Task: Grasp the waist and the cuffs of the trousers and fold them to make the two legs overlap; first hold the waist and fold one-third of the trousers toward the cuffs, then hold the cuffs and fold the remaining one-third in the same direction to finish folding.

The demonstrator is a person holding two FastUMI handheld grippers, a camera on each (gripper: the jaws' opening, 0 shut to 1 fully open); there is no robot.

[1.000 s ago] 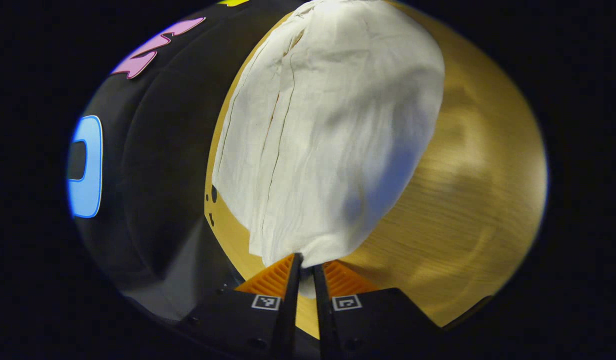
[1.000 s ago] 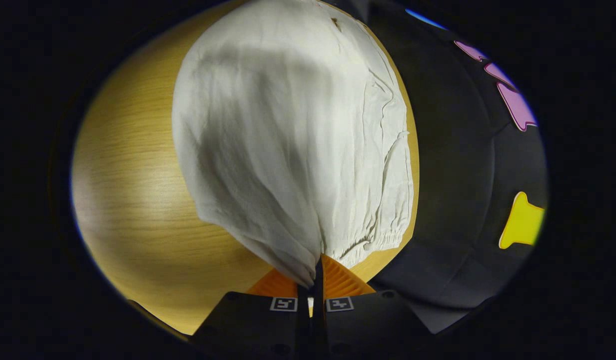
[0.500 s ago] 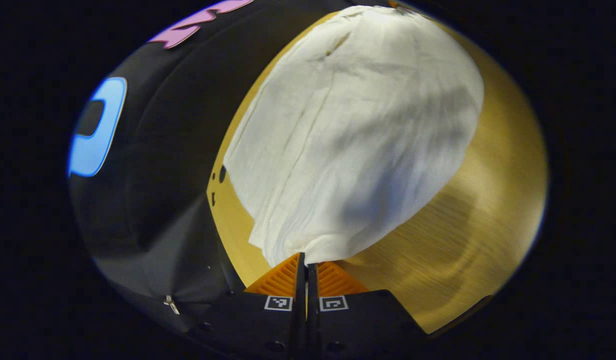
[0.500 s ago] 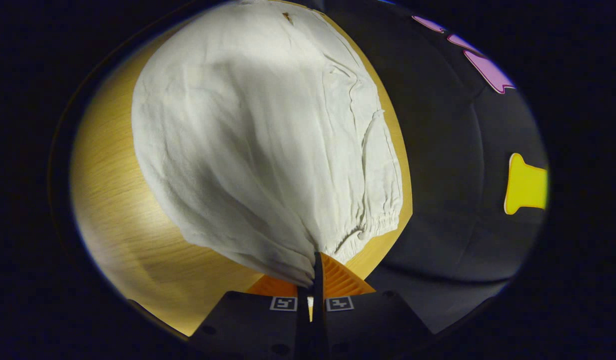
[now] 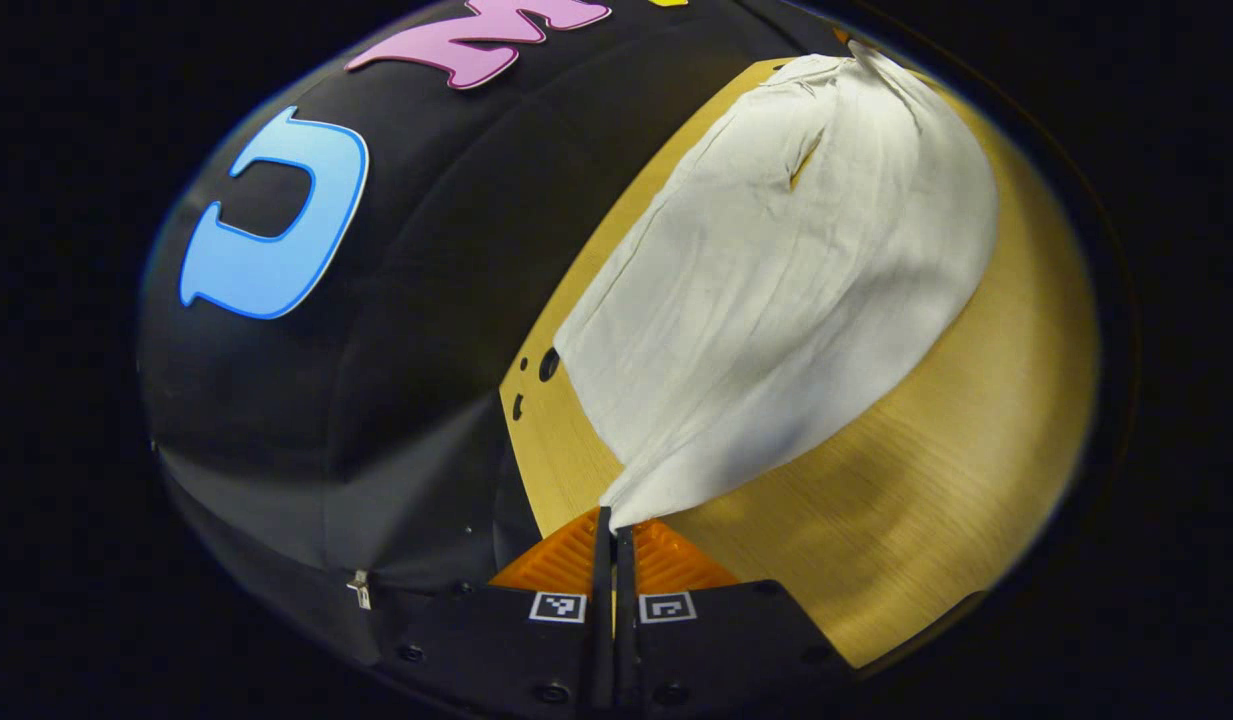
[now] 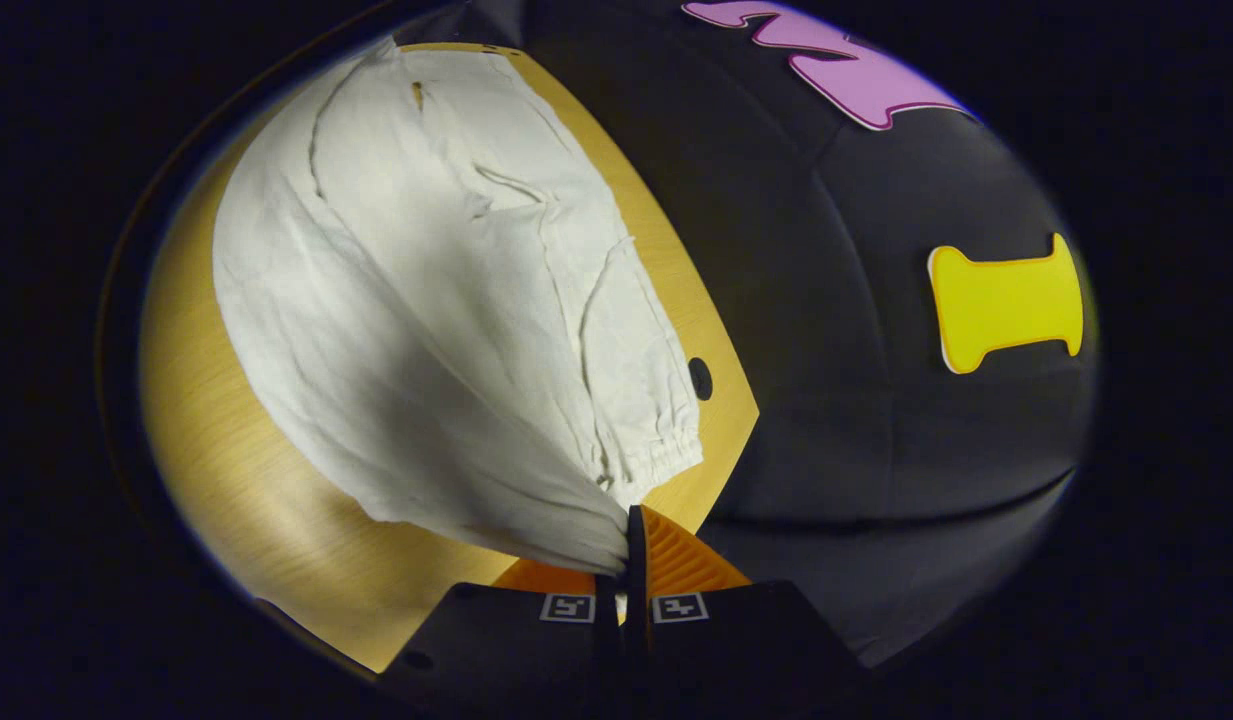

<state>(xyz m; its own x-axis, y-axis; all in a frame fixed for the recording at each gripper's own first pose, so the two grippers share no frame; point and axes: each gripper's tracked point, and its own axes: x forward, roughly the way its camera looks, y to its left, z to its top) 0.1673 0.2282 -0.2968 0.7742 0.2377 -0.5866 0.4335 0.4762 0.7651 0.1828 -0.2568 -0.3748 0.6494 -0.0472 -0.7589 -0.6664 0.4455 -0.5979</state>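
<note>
Cream, creased trousers (image 5: pixel 786 280) drape over the wooden table (image 5: pixel 936 480), lifted at both ends. The left gripper (image 5: pixel 613 520) pinches one end tight; the right gripper (image 6: pixel 631 520) pinches the other beside the gathered waist.

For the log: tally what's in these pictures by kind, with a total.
Trousers: 1
Table: 1
Grippers: 2, left and right, each shut on the trousers
Total: 4

We cannot see the cloth between the left gripper (image 5: pixel 613 520) fingers; the trousers (image 5: pixel 796 280) hide the table (image 5: pixel 936 500) beneath.
</note>
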